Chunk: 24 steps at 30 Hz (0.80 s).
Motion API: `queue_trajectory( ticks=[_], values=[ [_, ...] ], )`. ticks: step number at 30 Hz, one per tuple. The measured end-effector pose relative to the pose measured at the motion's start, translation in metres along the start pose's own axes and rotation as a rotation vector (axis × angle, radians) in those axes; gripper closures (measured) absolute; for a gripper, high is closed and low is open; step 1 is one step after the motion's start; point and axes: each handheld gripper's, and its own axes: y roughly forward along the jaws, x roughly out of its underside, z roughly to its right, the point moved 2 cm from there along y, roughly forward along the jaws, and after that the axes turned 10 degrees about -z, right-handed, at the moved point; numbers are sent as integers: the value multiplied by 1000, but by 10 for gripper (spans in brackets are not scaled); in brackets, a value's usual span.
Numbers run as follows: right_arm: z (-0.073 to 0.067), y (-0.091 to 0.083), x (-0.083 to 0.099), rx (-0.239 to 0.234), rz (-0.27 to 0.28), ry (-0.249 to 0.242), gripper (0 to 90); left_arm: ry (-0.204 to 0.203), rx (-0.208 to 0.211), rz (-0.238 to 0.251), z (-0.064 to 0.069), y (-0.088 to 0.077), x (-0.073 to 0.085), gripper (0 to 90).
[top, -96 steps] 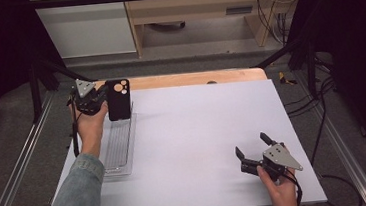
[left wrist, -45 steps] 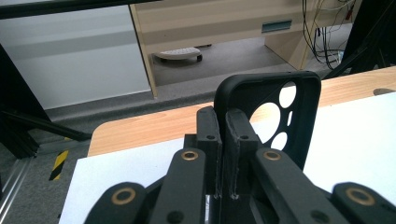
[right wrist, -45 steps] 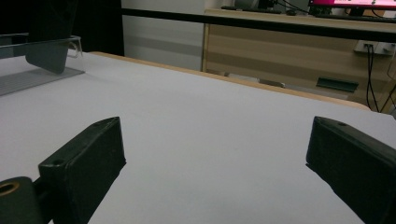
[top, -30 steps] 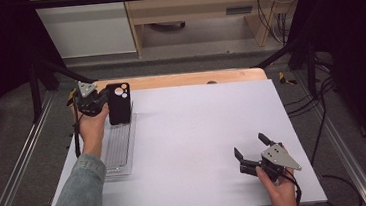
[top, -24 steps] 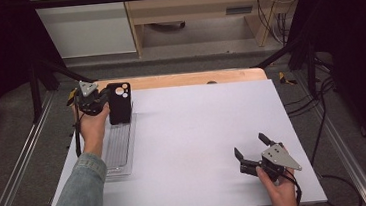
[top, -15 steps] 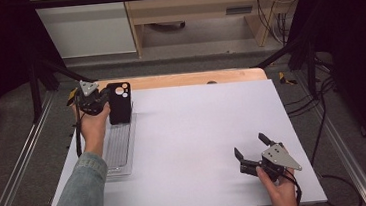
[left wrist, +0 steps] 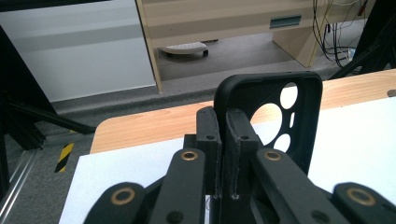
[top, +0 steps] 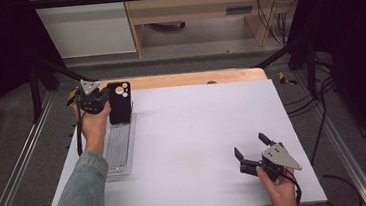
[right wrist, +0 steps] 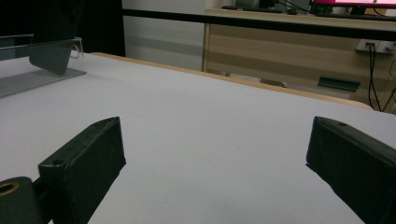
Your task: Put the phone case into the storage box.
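A black phone case [top: 119, 102] with round camera holes stands upright in the high view at the table's far left, over the far end of a clear plastic tray [top: 120, 149]. My left gripper [top: 106, 100] is shut on its edge. In the left gripper view the two jaws [left wrist: 223, 122] clamp the side wall of the case [left wrist: 267, 81], whose inside faces the camera. My right gripper [top: 250, 146] rests near the front right of the table, open with nothing between its fingers [right wrist: 219, 140].
A white sheet [top: 198, 126] covers the table, with a strip of wood [top: 184, 79] showing along the far edge. The clear tray [right wrist: 28, 77] lies lengthwise along the left side. Black frame rails run down both sides of the table.
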Motion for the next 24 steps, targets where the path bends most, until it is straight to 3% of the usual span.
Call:
queue_trajectory(
  ticks=[11,14,17,21,24],
  values=[
    [0,0,0,0,-1,0,45,-13,-3,1,-1,1,0,832],
    [0,0,0,0,0,1,45,-18,-6,10,-1,1,0,711],
    [1,0,-1,3,1,2,45,-26,-38,21,-3,-3,-2,554],
    [2,0,-1,4,4,9,46,-34,-29,26,-2,-11,-4,486],
    [2,-1,-1,4,5,9,45,-30,-17,1,1,-14,-3,436]
  ],
)
